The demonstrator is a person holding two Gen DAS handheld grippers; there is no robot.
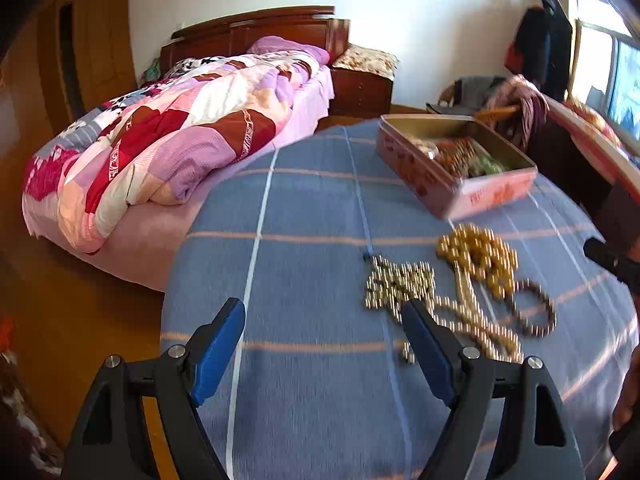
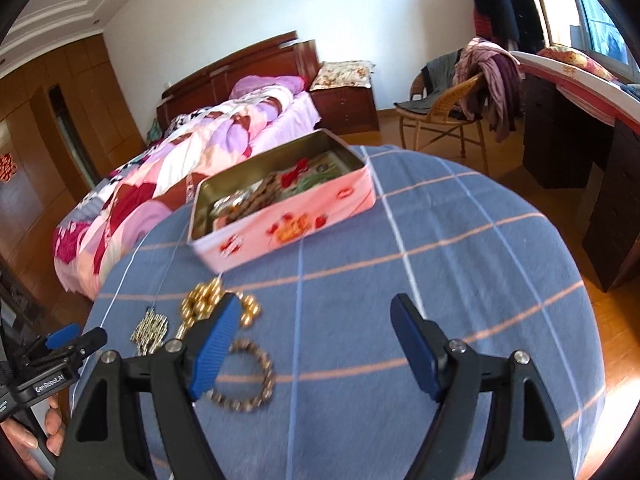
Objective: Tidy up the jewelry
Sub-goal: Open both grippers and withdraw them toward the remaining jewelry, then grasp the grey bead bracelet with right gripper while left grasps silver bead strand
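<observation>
On blue checked cloth (image 1: 304, 208) over round table, pink tin (image 1: 472, 196) standing open at far side, already part filled: brown bead strand (image 2: 260, 196), something red, something green inside, rest too blurred to name. Still out on cloth, just in front of tin: gold bead cluster (image 1: 476, 256), pale metallic bead bunch (image 1: 396, 284), long light strand trailing toward near edge (image 1: 480, 328), dark bead bracelet (image 1: 536, 308) lying as loose ring, pieces overlapping or touching one another. Left gripper (image 1: 324, 336) above cloth, jaws spread wide, nothing between, right-hand finger overlapping pale bunch in left wrist view, contact impossible to tell. Right gripper (image 2: 312, 340) likewise spread and empty, bracelet (image 2: 248, 376) partly behind its left-hand finger, bare cloth between. Judged from layout: sorting under way, some pieces stowed, at least four left loose; remaining work likely picking each off cloth and dropping into tin, tangled strands probably hardest to separate
</observation>
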